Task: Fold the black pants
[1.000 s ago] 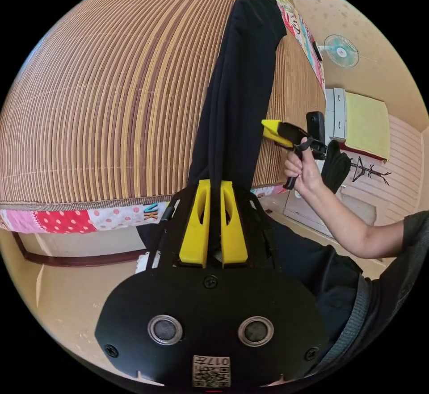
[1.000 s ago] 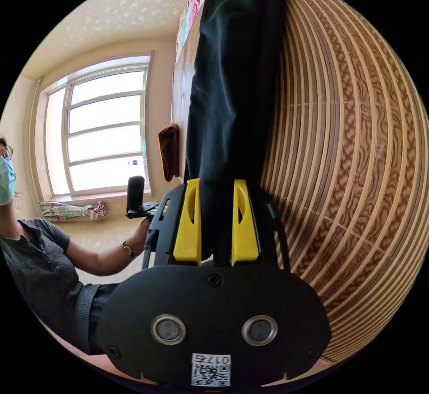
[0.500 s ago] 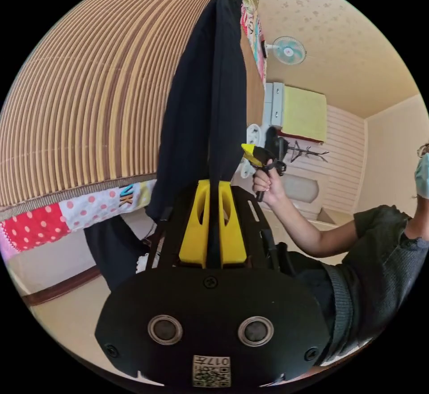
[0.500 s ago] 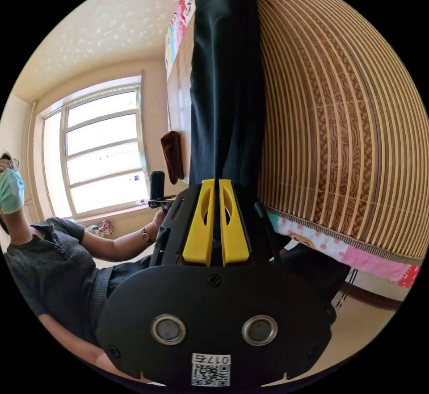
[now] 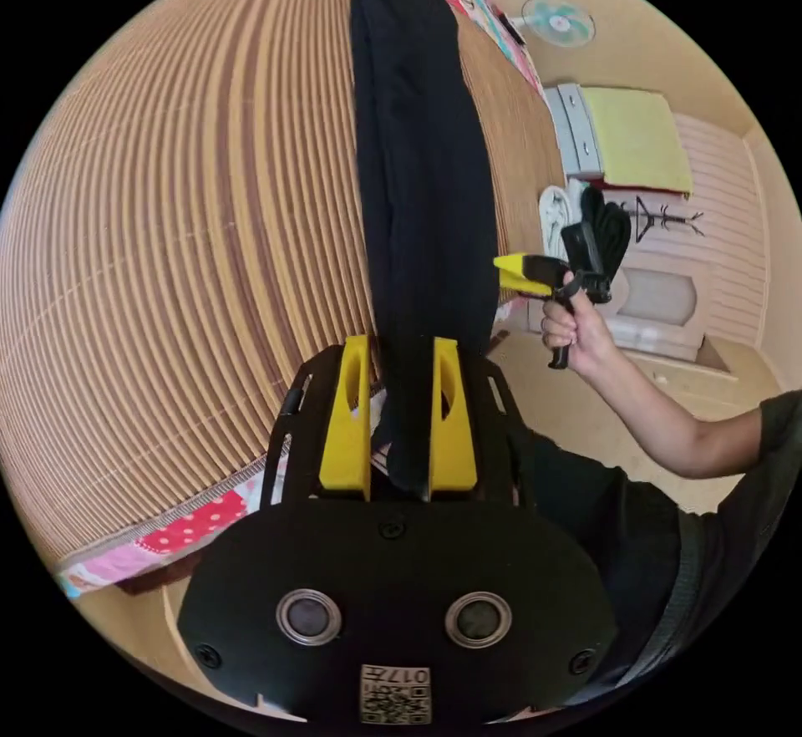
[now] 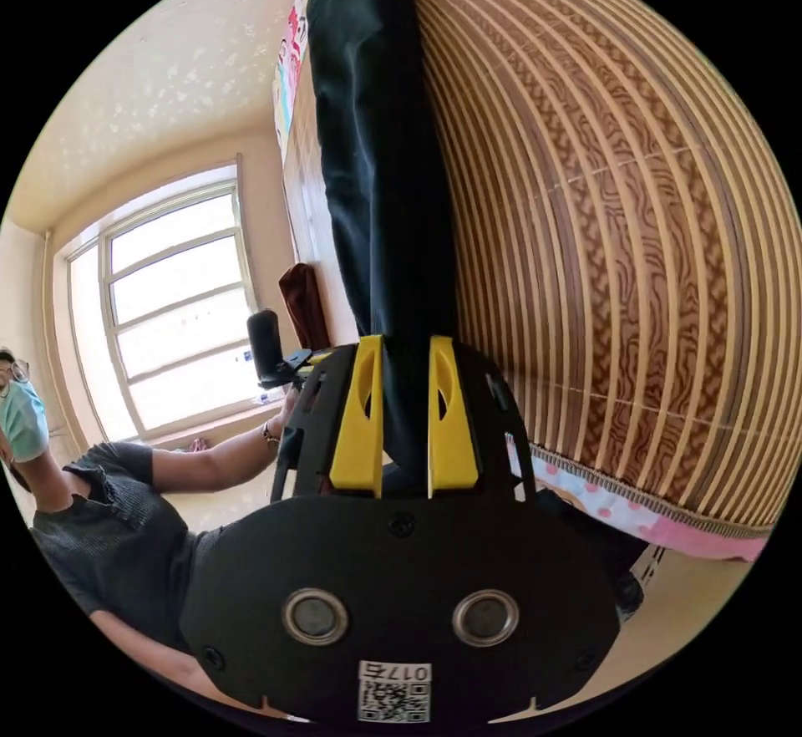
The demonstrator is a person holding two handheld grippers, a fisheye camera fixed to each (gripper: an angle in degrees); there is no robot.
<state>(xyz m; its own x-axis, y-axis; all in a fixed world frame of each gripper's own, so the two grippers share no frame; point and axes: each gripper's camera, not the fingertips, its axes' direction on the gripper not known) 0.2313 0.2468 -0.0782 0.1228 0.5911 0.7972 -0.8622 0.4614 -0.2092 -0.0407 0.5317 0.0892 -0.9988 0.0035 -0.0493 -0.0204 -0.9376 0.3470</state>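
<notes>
Left gripper view: left gripper (image 5: 399, 424) jaws, clamped a second ago, now stand parted around the black pants (image 5: 422, 152) laid lengthwise on the bamboo mat (image 5: 167, 227); release seems underway.

Right gripper view: right gripper (image 6: 403, 419) jaws likewise parted, cloth between, contact uncertain. No brand legible; a code sticker (image 6: 394, 692) shows.

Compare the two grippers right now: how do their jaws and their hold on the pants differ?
In its own view, the left gripper has its jaws spread wider than the right gripper has in its own view. The black pants run loosely between the left jaws, with a gap on one side, while they fill more of the narrower gap between the right jaws. Neither pair visibly presses the cloth from both sides. Both have yellow jaws and point along the pants over the striped mat.
</notes>
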